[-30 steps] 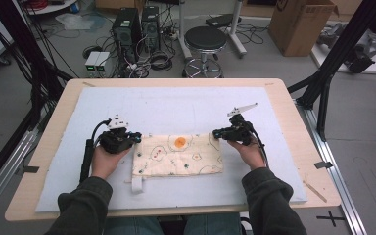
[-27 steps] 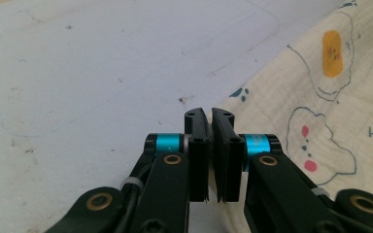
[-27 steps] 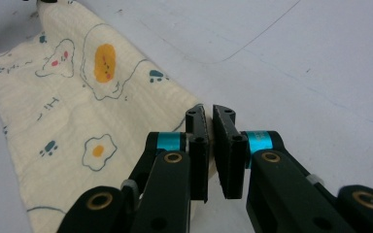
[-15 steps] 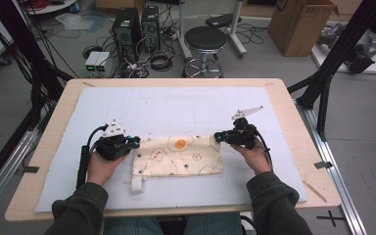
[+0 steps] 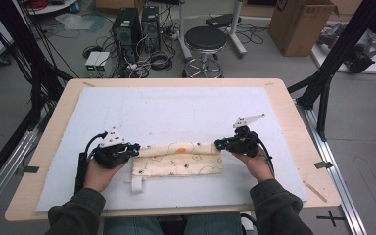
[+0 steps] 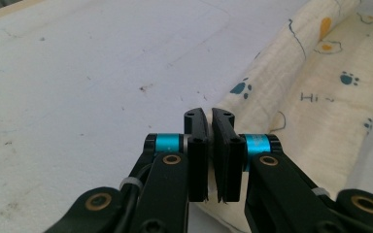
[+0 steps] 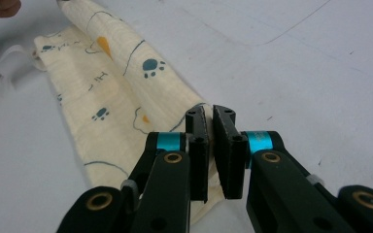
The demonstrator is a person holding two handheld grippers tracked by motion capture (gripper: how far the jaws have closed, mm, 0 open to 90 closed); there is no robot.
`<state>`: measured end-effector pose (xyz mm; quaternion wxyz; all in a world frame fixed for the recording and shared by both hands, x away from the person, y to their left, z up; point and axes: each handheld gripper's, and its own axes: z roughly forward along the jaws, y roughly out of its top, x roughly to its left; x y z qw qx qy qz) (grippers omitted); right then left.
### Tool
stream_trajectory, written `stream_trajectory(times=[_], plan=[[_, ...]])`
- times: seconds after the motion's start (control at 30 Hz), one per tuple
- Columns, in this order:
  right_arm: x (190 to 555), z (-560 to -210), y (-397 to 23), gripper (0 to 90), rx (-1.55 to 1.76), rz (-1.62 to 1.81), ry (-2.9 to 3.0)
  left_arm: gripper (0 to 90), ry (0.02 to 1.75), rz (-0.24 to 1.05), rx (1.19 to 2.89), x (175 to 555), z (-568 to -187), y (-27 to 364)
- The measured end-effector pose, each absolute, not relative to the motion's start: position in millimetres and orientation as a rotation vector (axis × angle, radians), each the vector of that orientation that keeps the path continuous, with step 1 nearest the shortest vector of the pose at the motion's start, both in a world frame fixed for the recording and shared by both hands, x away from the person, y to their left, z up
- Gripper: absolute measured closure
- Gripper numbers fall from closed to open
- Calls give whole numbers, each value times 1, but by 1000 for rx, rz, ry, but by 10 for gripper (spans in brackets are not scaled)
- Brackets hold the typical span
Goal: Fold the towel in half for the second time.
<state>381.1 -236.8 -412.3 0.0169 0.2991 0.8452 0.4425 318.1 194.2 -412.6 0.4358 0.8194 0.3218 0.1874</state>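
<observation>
A cream cloth [image 5: 176, 164] printed with paw prints and orange spots lies across the near part of the white mat, its far edge rolled over toward the person. My left gripper [image 5: 136, 148] is shut on the cloth's left end, and the left gripper view shows the jaws [image 6: 210, 116] pinched together on the edge of the cloth [image 6: 320, 97]. At the right end my right gripper [image 5: 219, 144] is also shut on it. In the right gripper view, the cloth [image 7: 111, 97] runs away from the closed jaws [image 7: 210, 114]. A white loop [image 5: 136, 183] hangs off the near left corner.
The white mat [image 5: 176, 112] covers most of the wooden table [image 5: 298, 127]. Beyond the far edge stand a black stool [image 5: 205, 39], computer towers [image 5: 137, 24] with cables, and a cardboard box [image 5: 301, 24]. Black frame legs flank both sides.
Both grippers have moved toward the person, drawing the cloth's far edge up and over. The cloth now looks narrower, with a rolled fold along its far side.
</observation>
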Motion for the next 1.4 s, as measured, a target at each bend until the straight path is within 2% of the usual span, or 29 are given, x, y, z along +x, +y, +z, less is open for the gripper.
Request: stream_trajectory(times=[0.2, 0.93, 1.2, 1.4], plan=[[370, -412, -238, 848, 902, 1385, 2631, 844, 749, 494, 2065, 307, -413, 192], [336, -424, -240, 839, 837, 1341, 2676, 834, 656, 463, 2127, 274, -423, 194], [326, -427, -241, 775, 833, 1356, 2697, 669, 636, 396, 2127, 268, -423, 196], [318, -418, -243, 645, 801, 1385, 2691, 546, 614, 385, 2045, 263, -410, 203]])
